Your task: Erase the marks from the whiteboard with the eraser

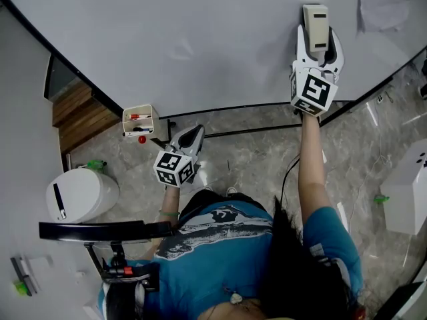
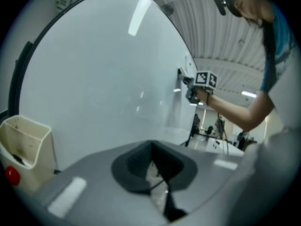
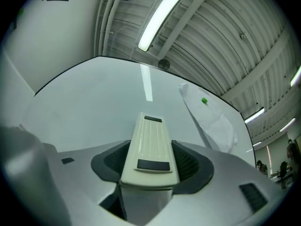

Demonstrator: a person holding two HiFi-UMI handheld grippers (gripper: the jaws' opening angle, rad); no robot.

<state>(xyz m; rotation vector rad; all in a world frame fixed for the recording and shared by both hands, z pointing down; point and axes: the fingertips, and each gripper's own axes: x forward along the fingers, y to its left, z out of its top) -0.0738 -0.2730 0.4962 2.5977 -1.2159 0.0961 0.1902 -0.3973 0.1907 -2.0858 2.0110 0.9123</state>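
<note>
The whiteboard (image 1: 200,39) fills the upper part of the head view, and I see no marks on it. A cream eraser (image 1: 315,24) lies flat against the board, with my right gripper (image 1: 316,37) shut on it. In the right gripper view the eraser (image 3: 150,147) sticks out between the dark pads of the right gripper (image 3: 151,163) and points up the whiteboard (image 3: 94,107). My left gripper (image 1: 190,139) hangs low below the board's bottom edge, with nothing in it. In its own view the left gripper (image 2: 155,166) has its pads together.
A cream marker holder (image 1: 139,121) with red and black markers hangs at the board's lower edge, next to the left gripper. A paper sheet (image 1: 383,5) is stuck at the board's upper right. A white bin (image 1: 80,193) and a white box (image 1: 408,185) stand on the floor.
</note>
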